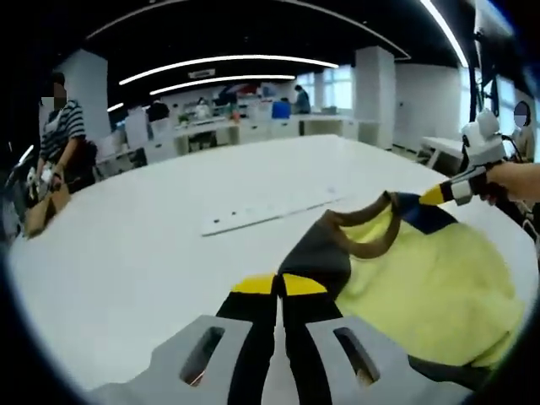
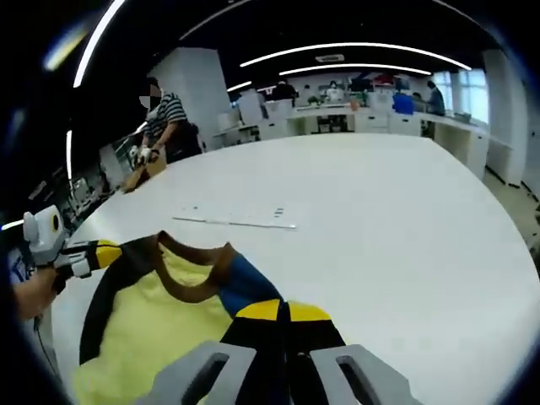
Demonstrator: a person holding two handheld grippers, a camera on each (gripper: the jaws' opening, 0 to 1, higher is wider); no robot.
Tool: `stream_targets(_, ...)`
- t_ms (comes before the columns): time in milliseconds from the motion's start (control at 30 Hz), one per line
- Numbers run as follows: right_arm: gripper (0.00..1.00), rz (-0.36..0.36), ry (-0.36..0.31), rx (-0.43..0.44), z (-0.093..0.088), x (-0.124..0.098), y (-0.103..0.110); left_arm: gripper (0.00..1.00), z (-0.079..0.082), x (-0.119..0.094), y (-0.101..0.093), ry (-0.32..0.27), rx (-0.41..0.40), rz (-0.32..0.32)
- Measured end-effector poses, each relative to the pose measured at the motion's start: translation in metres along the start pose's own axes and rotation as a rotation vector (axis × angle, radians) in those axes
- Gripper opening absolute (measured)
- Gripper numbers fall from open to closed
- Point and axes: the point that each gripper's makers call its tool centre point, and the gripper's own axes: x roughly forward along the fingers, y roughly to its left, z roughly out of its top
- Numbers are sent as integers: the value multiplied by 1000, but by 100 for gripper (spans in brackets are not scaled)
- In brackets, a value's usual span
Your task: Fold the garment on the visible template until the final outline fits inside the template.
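Two grippers each pinch a shoulder of the same shirt (image 1: pixel 430 278), a yellow top with a brown collar, a grey shoulder panel and a blue one, held at the near edge of the white table (image 1: pixel 126 253). Left gripper (image 1: pixel 278 285) is clenched on the grey shoulder; in its own view the cloth runs away to the right toward the blue shoulder. Right gripper (image 2: pixel 283 310) is clenched on the blue shoulder, with the yellow body spreading to its left. Collar line stretches taut between the two grips, so the shirt's long axis hangs away from that line, down toward the person. A flat pale strip (image 1: pixel 266 211) lies on the table beyond the collar, well apart from the cloth; possibly the template edge, cannot confirm. Judgement: both hands sit equally near, and the next move turns on carrying the collar line forward toward that strip.
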Motion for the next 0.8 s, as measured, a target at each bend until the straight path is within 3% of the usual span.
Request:
stream_targets(200, 1, -10, -4, -38, 1, -9, 2, 1, -1, -2, -3, -17, 6, -3)
stream_targets(467, 24, -8, -50, -43, 16, -20, -9, 14, 9, -26, -6, -73, -16, -28)
stream_targets(567, 32, 5, -72, 0, 11, -33, -6, 18, 7, -38, -14, -80, -10, -57)
stream_targets(700, 39, 17, -73, 28, 4, -42, -10, 24, 2, -52, -23, -87, -60, -95)
stream_targets(800, 43, 34, -79, 47, -1, -51, -7, 28, -1, -63, -36, -80, -40, -129)
